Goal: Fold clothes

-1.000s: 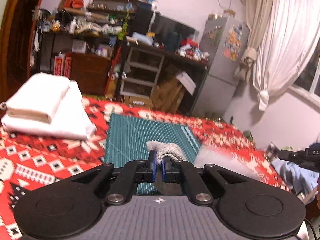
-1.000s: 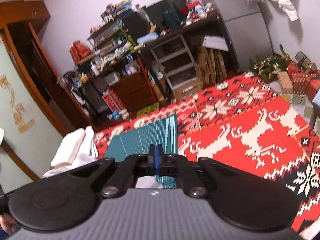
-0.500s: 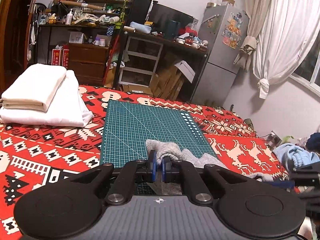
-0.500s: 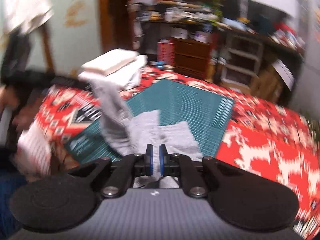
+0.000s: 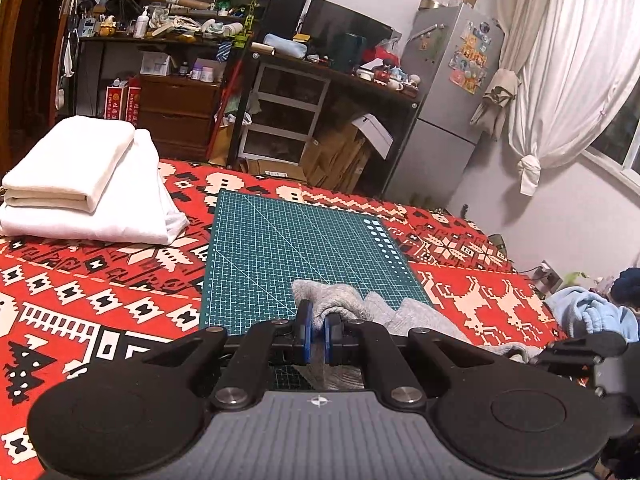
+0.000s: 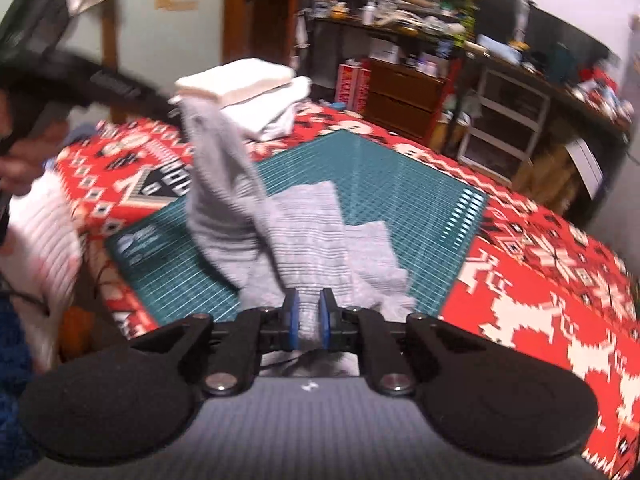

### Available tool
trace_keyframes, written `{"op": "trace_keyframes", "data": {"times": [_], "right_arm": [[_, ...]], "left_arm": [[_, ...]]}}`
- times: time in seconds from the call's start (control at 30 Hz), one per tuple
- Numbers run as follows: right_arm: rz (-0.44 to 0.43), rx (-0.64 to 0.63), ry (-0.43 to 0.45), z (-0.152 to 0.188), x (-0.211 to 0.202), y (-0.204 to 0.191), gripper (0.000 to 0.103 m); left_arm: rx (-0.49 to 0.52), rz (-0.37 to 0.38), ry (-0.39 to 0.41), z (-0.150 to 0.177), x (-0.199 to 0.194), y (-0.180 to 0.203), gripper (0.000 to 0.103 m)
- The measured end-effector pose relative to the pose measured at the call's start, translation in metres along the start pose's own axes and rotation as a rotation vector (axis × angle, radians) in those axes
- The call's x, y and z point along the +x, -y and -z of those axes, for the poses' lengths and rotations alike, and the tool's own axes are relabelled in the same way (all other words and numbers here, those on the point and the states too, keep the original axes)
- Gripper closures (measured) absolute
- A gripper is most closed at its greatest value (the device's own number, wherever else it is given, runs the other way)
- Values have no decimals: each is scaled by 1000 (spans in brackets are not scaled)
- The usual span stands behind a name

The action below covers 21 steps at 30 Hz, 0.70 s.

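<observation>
On the green cutting mat (image 5: 280, 248), over a red patterned blanket (image 5: 92, 292), lies a grey garment (image 6: 320, 240). At six o'clock the left gripper (image 5: 316, 334) pinches one corner, lifting it. At the mat's near edge the right gripper (image 6: 307, 318) has cloth between barely parted jaws. At ten o'clock sit folded white towels (image 5: 84, 188).

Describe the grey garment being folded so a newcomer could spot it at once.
Start at the red patterned blanket covering the bed, then find the green cutting mat in its middle. The grey garment lies on the mat's near part, one corner lifted by the left gripper. Unlike the folded white stack nearby, it is grey, ribbed and rumpled.
</observation>
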State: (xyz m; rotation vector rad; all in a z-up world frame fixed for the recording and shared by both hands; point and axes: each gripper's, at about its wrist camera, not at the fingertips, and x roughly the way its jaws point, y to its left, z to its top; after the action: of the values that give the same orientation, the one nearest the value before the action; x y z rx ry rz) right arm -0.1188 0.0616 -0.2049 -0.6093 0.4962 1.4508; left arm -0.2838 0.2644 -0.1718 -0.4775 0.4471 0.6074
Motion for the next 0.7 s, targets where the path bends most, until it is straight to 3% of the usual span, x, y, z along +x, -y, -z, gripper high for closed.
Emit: {"op": "trace_keyframes", "data": {"times": [0.13,0.2,0.37,0.53,0.67,0.7], "right_arm": [[2,31,40,-3,-17,13,91],[11,-22,54,-3,-27,11,92],[40,-298,1,9,-31,-24,92],[92,-432,-25,24,-17,-45,91],[123,-467,-23,25,-6,-46,91],[134,-479,-24,25,-4,-46,85]], "left_arm": [[1,4,-5,1,1,0,98],[4,5,-8,1,3,1,98],[12,11,-12,1,3,3,98],[21,11,-17,2,4,4,98],[17,12,-24,3,4,3,98],[16,13,-26,3,4,3,98]]}}
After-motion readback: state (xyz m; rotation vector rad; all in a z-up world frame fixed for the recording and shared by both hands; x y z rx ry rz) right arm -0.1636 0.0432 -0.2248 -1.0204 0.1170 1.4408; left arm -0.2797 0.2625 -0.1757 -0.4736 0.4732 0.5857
